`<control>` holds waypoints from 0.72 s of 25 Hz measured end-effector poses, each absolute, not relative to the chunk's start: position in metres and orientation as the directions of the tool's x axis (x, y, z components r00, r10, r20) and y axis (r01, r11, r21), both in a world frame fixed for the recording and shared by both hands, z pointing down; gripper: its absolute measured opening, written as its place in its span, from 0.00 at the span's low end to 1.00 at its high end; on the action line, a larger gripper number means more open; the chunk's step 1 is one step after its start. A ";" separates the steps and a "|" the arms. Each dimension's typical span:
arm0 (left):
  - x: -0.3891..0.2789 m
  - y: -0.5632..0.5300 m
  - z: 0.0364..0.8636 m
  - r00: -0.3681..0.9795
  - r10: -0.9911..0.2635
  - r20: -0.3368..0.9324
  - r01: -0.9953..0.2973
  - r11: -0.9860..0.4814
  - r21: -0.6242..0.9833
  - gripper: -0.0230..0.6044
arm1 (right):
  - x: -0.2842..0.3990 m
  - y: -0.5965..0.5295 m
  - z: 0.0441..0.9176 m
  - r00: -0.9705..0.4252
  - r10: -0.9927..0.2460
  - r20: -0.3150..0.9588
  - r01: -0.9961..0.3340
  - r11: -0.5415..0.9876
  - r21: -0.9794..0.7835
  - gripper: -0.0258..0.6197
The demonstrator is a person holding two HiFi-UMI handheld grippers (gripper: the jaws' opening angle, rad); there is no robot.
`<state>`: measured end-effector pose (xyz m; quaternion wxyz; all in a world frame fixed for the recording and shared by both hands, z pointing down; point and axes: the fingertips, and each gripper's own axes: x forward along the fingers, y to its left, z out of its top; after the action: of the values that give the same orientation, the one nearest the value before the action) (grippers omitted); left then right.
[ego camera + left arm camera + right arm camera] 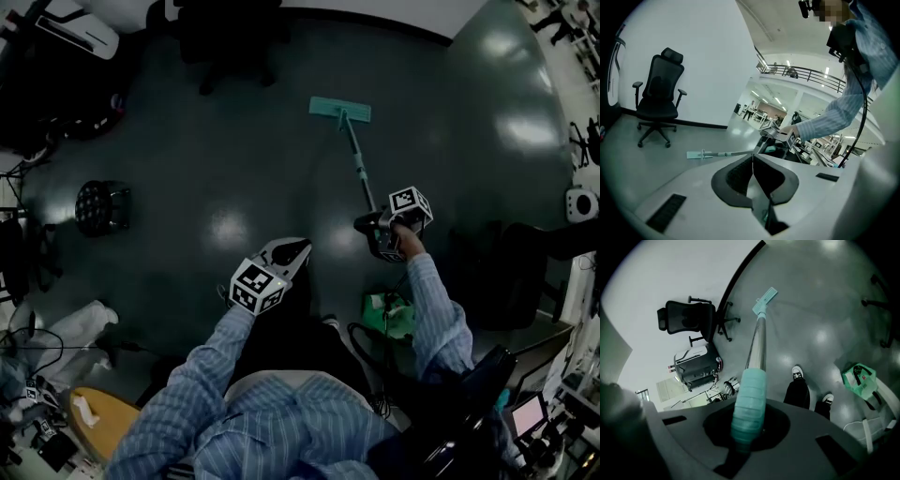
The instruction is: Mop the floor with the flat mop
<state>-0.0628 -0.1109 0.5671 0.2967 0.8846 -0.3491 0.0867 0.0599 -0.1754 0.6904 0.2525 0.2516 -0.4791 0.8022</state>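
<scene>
Right gripper (749,422) is clamped on the ribbed teal grip at the top end of the flat mop (355,161); its jaws press against both sides of the grip. In the head view the right gripper (375,228) sits in front of the person's right sleeve, and the mop's long metal handle runs from it forward and slightly to the left, sloping down to the floor (234,169). The teal mop head (340,109) lies flat on the floor at the far end, its long side set across the handle.

Left gripper (753,157) is closed with its jaws meeting edge to edge and nothing between them. It is held to the left of the mop, well apart from it, with its marker cube (256,286) turned toward the person.

A black office chair (689,317) stands by the white wall beyond the mop head. A green bag (860,378) lies on the floor to the person's right, near the shoes (797,372). The small label on the bag is too small to read, and no other writing can be made out.
</scene>
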 end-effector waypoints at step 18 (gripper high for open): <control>0.006 -0.002 0.526 0.725 -0.626 0.286 -0.683 -0.601 0.415 0.05 | 0.123 0.092 0.656 -0.792 0.152 0.591 -0.582 -0.477 -0.658 0.05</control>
<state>0.0058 -0.0024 0.5257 0.2551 0.8930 -0.3665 0.0552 0.1226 0.0916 0.6563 0.2218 0.2336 -0.4605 0.8271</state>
